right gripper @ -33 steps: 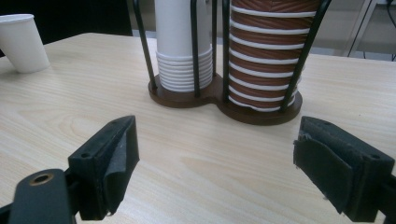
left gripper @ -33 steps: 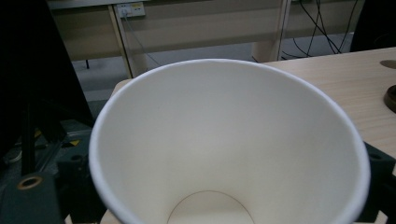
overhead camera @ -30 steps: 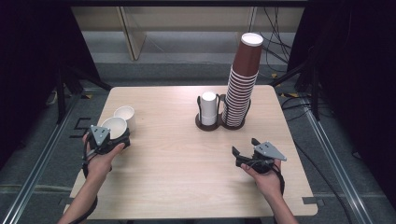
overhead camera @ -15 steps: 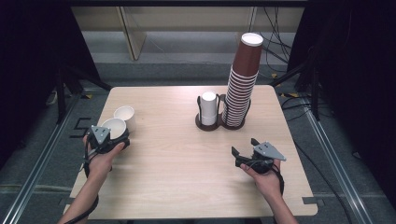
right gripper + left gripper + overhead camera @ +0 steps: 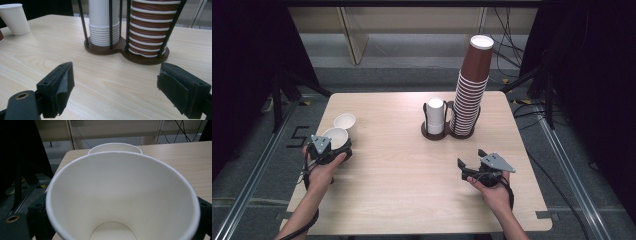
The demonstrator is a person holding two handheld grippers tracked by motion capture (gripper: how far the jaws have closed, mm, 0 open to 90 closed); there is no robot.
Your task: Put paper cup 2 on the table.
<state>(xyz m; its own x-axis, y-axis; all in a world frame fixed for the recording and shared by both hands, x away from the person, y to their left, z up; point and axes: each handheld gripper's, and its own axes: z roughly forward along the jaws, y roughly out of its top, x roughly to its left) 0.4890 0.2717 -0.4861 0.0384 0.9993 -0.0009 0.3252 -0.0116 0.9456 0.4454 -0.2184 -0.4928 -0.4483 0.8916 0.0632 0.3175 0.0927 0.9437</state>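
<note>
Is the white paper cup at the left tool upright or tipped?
Upright: the white paper cup shows its open mouth facing up, bare bottom visible, nothing inside.

On the table [image 5: 412, 200], a cup holder [image 5: 447, 131] stands toward the far side, right of centre. Its left bay holds a short stack of cups [image 5: 435, 116], its right bay a tall stack [image 5: 471, 95]. Near the left edge stands one cup [image 5: 336, 138], with a second cup [image 5: 345, 121] just behind it.
</note>
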